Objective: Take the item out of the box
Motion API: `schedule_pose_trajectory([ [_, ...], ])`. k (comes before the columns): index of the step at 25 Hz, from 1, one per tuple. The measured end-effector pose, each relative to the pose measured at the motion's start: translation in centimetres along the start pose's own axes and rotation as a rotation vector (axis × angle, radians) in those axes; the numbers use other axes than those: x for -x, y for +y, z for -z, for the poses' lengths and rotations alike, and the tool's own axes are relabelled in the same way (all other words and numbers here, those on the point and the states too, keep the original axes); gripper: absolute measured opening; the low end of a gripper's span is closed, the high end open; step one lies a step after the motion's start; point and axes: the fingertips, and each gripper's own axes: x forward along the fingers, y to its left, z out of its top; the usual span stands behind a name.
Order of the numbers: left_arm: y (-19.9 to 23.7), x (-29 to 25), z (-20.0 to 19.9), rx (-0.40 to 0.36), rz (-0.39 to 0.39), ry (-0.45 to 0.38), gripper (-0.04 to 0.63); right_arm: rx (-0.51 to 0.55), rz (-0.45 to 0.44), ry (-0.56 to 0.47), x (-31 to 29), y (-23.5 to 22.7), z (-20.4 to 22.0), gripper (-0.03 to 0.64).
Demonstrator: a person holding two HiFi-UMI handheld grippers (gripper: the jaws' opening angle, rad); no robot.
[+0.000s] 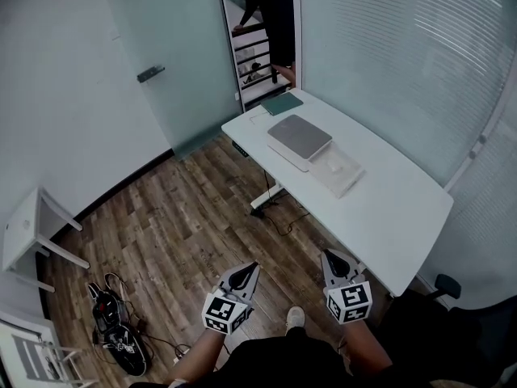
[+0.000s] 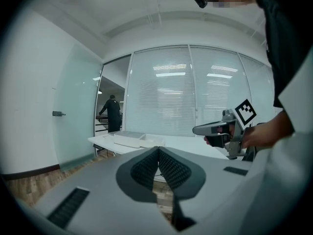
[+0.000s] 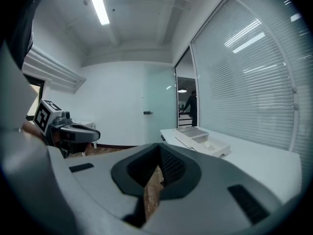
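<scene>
While your left gripper [image 1: 253, 267] and right gripper [image 1: 327, 257] both have fingers pressed together on nothing, the box [image 1: 346, 176] sits well away on the desk [image 1: 404, 217]. The item [image 1: 334, 166] inside reads as small and pale, probably light and stiff, so pinch across its narrow sides.

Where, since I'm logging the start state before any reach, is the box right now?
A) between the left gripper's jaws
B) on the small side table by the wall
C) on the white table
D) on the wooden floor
C: the box lies on the white table, ahead of both grippers.
</scene>
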Motion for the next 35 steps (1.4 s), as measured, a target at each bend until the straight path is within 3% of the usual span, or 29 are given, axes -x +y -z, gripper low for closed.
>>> schedule_pose_trajectory([
  [11,1.7,-7.7,-2.0,-0.007,-0.027,0.006,0.012,-0.082,-0.048,0.015,-5.8,-6.1,-0.9,0.006],
  [15,3.2,-8.8,-3.3,-0.021,-0.081,-0.02,0.012,-0.101,-0.075,-0.002,-7.7,-7.0,-1.6,0.006],
  [25,4.9,-10.8,-3.4,0.013,-0.132,0.016,0.012,-0.021,-0.136,-0.014,-10.1,-7.9,-3.4,0.006],
  [29,6.1,-11.5,-4.4,0.0,-0.154,-0.02,0.012,-0.003,-0.151,-0.009,-11.5,-8.1,-4.5,0.006],
  [35,9.1,-13.9,-4.5,0.037,-0.17,-0.054,0.012,0.05,-0.137,0.007,-14.7,-9.0,-4.9,0.006],
])
